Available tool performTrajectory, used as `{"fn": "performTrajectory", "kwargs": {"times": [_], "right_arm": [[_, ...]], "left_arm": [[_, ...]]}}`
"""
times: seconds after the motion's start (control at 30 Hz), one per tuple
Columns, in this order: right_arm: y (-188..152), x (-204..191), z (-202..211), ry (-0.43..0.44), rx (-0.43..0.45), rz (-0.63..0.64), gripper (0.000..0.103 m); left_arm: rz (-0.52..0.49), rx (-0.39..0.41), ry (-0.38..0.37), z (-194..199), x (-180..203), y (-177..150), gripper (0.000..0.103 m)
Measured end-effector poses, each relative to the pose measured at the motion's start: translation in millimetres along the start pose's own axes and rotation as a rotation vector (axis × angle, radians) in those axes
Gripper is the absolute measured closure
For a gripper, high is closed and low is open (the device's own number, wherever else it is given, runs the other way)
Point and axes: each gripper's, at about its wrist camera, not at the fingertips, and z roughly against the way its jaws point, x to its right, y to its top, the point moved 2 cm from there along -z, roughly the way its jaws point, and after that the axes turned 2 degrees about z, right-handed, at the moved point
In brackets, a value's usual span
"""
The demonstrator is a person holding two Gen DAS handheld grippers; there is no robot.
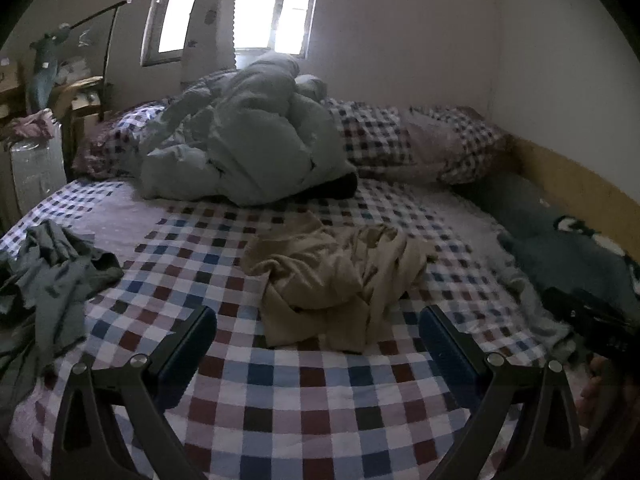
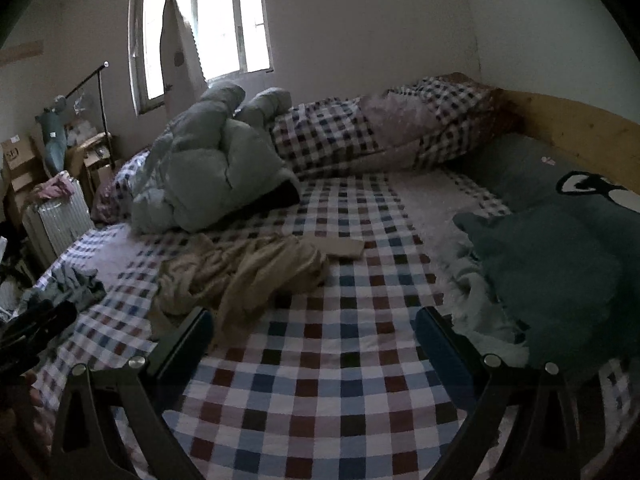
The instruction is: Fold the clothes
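While both grippers, left (image 1: 318, 330) and right (image 2: 314, 330), hung released, a crumpled tan shirt (image 1: 332, 276) lay just beyond on the bed (image 1: 304, 400); grey clothes (image 1: 48, 272) sat far left

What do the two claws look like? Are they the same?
Yes, they match. The left claw has two black fingers shaped like flat paddles, with dark blue pads on the inner faces. Each sits on a black frame with triangle-shaped cutouts and round silver bolts. The right claw is built the same way. No cables or sleeves show.
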Motion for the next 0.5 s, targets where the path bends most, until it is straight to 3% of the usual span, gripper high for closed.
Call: {"fn": "performTrajectory", "kwargs": {"times": [0.5], "right_arm": [[-51.2,-2.5,-65.2,0.015,-0.128,0.059,0.000]], "left_arm": [[-0.055,-0.112,0.022,-60.9,-4.7,-40.1,0.001]]}}
